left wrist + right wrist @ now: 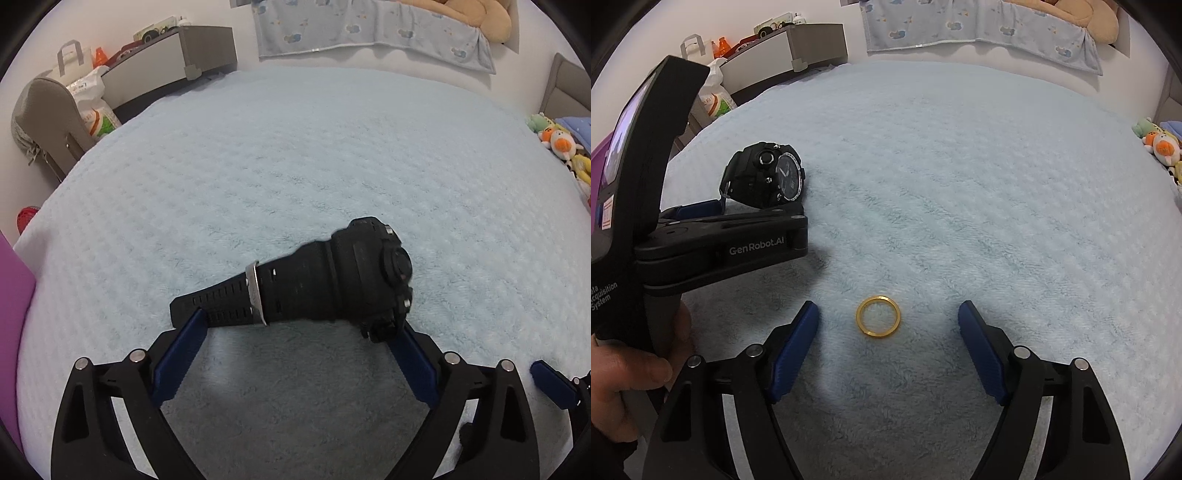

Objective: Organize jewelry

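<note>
The right gripper [888, 321] hangs over the pale blue fleece blanket [979, 192], its blue pads [979, 354] spread wide. A gold ring [878, 316] lies flat on the blanket between the two pads, touching neither. To the ring's left, a person's hand [624, 376] wraps the handle of the left gripper [303, 325]. That tool's jaws also stand wide, with a black watch [317, 280] lying crosswise between its blue fingertips [184, 343]: the strap end sits at the left tip, the chunky case at the right tip. Whether the pads press on the watch cannot be told. The watch rests on its side on the blanket, farther out than the ring and to its left. Well beyond the ring, past the blanket's far edge, a grey cabinet [783, 51] stands by the wall, and a printed blue cloth [979, 26] hangs there.
</note>
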`<state>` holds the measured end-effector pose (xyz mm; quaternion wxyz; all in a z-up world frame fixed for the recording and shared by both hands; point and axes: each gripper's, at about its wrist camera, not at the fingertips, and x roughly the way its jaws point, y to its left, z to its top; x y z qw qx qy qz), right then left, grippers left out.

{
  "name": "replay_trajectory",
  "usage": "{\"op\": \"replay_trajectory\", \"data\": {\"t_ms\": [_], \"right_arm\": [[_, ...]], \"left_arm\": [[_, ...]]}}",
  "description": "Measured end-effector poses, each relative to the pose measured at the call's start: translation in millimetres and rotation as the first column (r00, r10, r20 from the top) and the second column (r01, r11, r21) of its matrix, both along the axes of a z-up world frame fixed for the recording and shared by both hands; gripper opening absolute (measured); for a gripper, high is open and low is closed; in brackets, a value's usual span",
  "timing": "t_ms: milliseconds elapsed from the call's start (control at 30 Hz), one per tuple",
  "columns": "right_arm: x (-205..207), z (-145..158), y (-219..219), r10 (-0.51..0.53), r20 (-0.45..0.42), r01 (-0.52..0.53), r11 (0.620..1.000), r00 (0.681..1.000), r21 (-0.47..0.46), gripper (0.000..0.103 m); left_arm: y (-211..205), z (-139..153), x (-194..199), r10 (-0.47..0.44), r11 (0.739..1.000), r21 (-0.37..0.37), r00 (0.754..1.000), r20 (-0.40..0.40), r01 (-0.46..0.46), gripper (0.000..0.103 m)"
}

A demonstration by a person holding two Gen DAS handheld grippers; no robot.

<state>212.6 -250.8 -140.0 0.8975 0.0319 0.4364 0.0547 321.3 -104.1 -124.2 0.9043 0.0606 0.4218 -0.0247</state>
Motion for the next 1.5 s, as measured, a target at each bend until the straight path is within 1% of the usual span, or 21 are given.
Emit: {"op": "replay_trajectory", "data": {"t_ms": [100, 167, 200, 267, 333, 367, 400, 433, 467, 600, 733, 867, 1000, 1133, 1200, 1233, 1267, 1300, 1367, 1467, 1500], "right_arm": [[-0.9, 1.3, -2.3, -0.012, 0.006, 0.012, 1.000, 1.000, 0.005, 0.064], [-2.6, 1.7, -6.3, -0.018, 0.010, 0.018, 1.000, 1.000, 0.018, 0.059], [-3.1, 2.1, -7.6, -0.021, 0.012, 0.020, 1.000, 1.000, 0.022, 0.055], [-4.3, 3.0, -10.7, -0.035, 0.018, 0.035, 0.999, 0.999, 0.024, 0.045], [-5.6, 3.8, -13.0, -0.042, 0.022, 0.041, 0.999, 0.999, 0.030, 0.035], [-5.7, 4.4, -13.8, -0.045, 0.024, 0.044, 0.999, 0.999, 0.031, 0.033], [-6.1, 4.9, -13.9, -0.046, 0.025, 0.045, 0.999, 0.999, 0.030, 0.030], [-7.0, 5.4, -14.4, -0.047, 0.027, 0.046, 0.999, 0.999, 0.028, 0.028], [-7.9, 6.0, -14.8, -0.048, 0.029, 0.047, 0.999, 0.998, 0.027, 0.026], [-15.7, 5.7, -15.0, -0.049, 0.033, 0.048, 0.998, 0.998, 0.026, 0.022], [-14.1, 5.8, -15.3, -0.050, 0.033, 0.048, 0.998, 0.998, 0.034, 0.022], [-12.6, 5.4, -17.5, -0.048, 0.027, 0.047, 0.998, 0.998, 0.052, 0.022], [-13.7, 5.8, -19.2, -0.046, 0.025, 0.045, 0.998, 0.999, 0.046, 0.022], [-12.9, 5.8, -21.0, -0.045, 0.023, 0.044, 0.998, 0.999, 0.041, 0.022], [-11.8, 5.6, -20.5, -0.043, 0.023, 0.042, 0.998, 0.999, 0.036, 0.022], [-12.0, 5.8, -19.8, -0.042, 0.024, 0.041, 0.999, 0.999, 0.031, 0.022], [-12.5, 5.6, -18.0, -0.040, 0.025, 0.040, 0.999, 0.999, 0.023, 0.022], [-13.0, 5.4, -16.7, -0.039, 0.027, 0.039, 0.999, 0.999, 0.014, 0.022], [-13.3, 4.8, -14.1, -0.037, 0.030, 0.037, 0.999, 0.999, -0.001, 0.022], [-12.8, 4.1, -14.2, -0.039, 0.030, 0.038, 0.999, 0.999, 0.004, 0.022], [-13.0, 4.2, -13.9, -0.039, 0.030, 0.039, 0.999, 0.999, 0.005, 0.022]], "left_arm": [[-3.3, 2.5, -4.7, -0.012, 1.000, 0.010, 1.000, 0.012, 0.012, 0.084], [-4.1, 4.0, -9.0, -0.014, 1.000, 0.008, 1.000, 0.023, 0.013, 0.076], [-3.1, 5.4, -9.4, -0.013, 1.000, 0.008, 0.999, 0.029, 0.013, 0.074], [1.7, 8.5, -10.2, -0.012, 1.000, 0.018, 0.999, 0.049, 0.011, 0.064], [6.5, 11.4, -11.2, -0.014, 1.000, 0.013, 0.998, 0.064, 0.013, 0.059], [9.5, 12.5, -11.9, -0.039, 0.999, -0.029, 0.998, 0.058, 0.041, 0.032], [11.9, 11.1, -11.2, -0.032, 0.999, -0.041, 0.999, 0.038, 0.034, 0.015], [13.6, 9.6, -10.3, -0.030, 0.999, -0.042, 0.999, 0.021, 0.031, 0.001], [16.0, 7.1, -9.5, -0.028, 0.998, -0.049, 1.000, 0.007, 0.029, 0.001], [20.6, 6.3, -10.6, -0.031, 0.997, -0.070, 0.999, 0.009, 0.031, 0.001], [24.4, 8.1, -12.4, -0.038, 0.995, -0.090, 0.999, 0.014, 0.039, 0.001], [29.4, 7.0, -13.8, -0.046, 0.992, -0.118, 0.999, 0.000, 0.045, 0.001], [33.0, 7.7, -13.9, -0.045, 0.991, -0.125, 0.999, -0.003, 0.044, 0.003], [33.6, 7.5, -16.5, -0.047, 0.991, -0.128, 0.999, -0.006, 0.046, 0.007], [33.5, 8.3, -16.4, -0.048, 0.990, -0.130, 0.999, -0.006, 0.047, 0.020], [33.9, 8.2, -16.6, -0.047, 0.990, -0.131, 0.999, -0.003, 0.047, 0.037], [34.0, 9.1, -17.7, -0.043, 0.990, -0.131, 0.999, 0.006, 0.043, 0.061], [36.6, 11.2, -18.8, -0.033, 0.991, -0.129, 0.999, 0.023, 0.036, 0.067], [39.2, 16.5, -23.2, -0.033, 0.988, -0.146, 0.997, 0.072, 0.044, 0.070], [35.8, 18.1, -21.7, -0.047, 0.990, -0.128, 0.995, 0.090, 0.059, 0.075], [34.3, 18.3, -20.4, -0.049, 0.991, -0.123, 0.995, 0.091, 0.060, 0.075]]}}
